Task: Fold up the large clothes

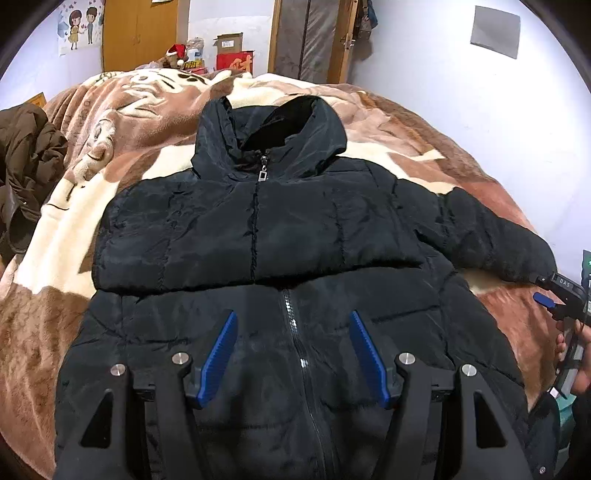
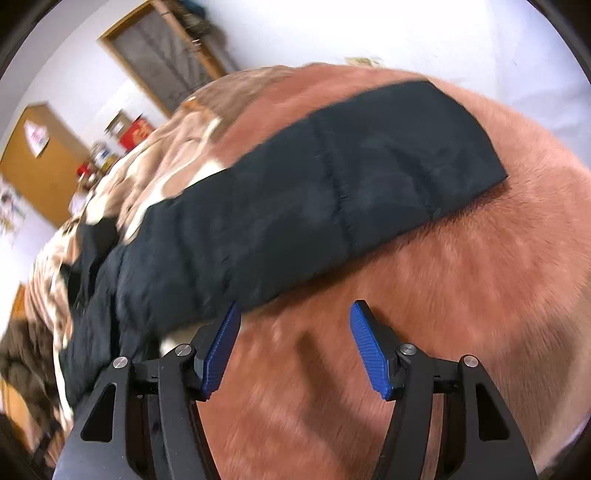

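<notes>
A black hooded puffer jacket [image 1: 295,229] lies front up, zipped, on a brown and cream blanket [image 1: 74,295]. My left gripper [image 1: 293,314] hovers open over the jacket's lower front, with the zipper [image 1: 295,332] running between its fingers and nothing gripped. One sleeve [image 1: 491,240] stretches out to the right. My right gripper [image 1: 546,291] sits at that sleeve's cuff, at the frame's right edge. In the right wrist view the sleeve [image 2: 332,192] lies across the blanket [image 2: 443,314]. The right gripper [image 2: 295,304] stands open just below its edge, with only blanket between the pads.
A dark brown garment [image 1: 29,166] is heaped at the bed's left edge. Boxes and small items [image 1: 229,51] stand beyond the bed's far end, in front of a wooden wardrobe [image 1: 140,33]. A person's hand [image 1: 578,354] holds the right gripper.
</notes>
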`<action>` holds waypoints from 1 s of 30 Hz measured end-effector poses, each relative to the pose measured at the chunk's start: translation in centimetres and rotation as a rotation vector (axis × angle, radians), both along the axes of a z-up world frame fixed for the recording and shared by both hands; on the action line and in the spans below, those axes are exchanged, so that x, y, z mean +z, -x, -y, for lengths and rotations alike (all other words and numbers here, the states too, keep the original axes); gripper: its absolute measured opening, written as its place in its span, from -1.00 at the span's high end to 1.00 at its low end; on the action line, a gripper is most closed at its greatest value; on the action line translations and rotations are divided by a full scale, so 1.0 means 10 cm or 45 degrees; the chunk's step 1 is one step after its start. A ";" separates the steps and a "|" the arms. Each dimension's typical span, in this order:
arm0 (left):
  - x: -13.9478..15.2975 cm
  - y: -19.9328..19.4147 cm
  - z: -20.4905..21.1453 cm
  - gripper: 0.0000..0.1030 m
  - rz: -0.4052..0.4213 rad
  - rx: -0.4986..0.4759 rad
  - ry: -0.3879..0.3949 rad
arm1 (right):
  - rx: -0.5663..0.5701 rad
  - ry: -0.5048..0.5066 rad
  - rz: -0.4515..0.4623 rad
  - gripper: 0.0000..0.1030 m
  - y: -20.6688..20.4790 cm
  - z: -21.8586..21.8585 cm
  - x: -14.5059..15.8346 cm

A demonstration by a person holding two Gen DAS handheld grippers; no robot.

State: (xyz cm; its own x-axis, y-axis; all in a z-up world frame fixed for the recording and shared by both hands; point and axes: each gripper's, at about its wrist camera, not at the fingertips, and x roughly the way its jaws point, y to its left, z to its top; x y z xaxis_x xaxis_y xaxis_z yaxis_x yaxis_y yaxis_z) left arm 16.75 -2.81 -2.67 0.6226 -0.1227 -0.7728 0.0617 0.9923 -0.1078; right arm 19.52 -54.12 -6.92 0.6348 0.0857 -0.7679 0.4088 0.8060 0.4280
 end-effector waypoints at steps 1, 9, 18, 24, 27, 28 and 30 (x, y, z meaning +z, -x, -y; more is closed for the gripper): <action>-0.03 -0.04 0.00 -0.26 -0.006 0.007 -0.004 | -0.017 -0.025 0.005 -0.21 -0.05 0.06 -0.04; -0.27 -0.18 -0.12 -0.26 -0.075 0.070 -0.009 | -0.167 -0.129 0.143 -0.21 -0.25 0.40 -0.04; -0.23 -0.13 -0.27 -0.26 -0.065 0.103 0.001 | -0.194 -0.088 0.116 0.66 -0.30 0.35 0.26; -0.14 -0.09 -0.46 -0.26 -0.047 0.153 0.024 | 0.041 0.018 0.308 0.73 -0.15 -0.31 1.12; -0.07 -0.03 -0.56 -0.26 -0.023 0.177 0.049 | 0.174 0.043 0.400 0.73 -0.14 -0.75 1.49; -0.06 -0.01 -0.59 -0.26 -0.018 0.181 0.055 | 0.241 0.056 0.440 0.73 -0.13 -0.96 1.65; -0.03 0.04 -0.66 -0.26 -0.006 0.196 0.072 | 0.347 0.066 0.490 0.73 -0.15 -1.30 1.85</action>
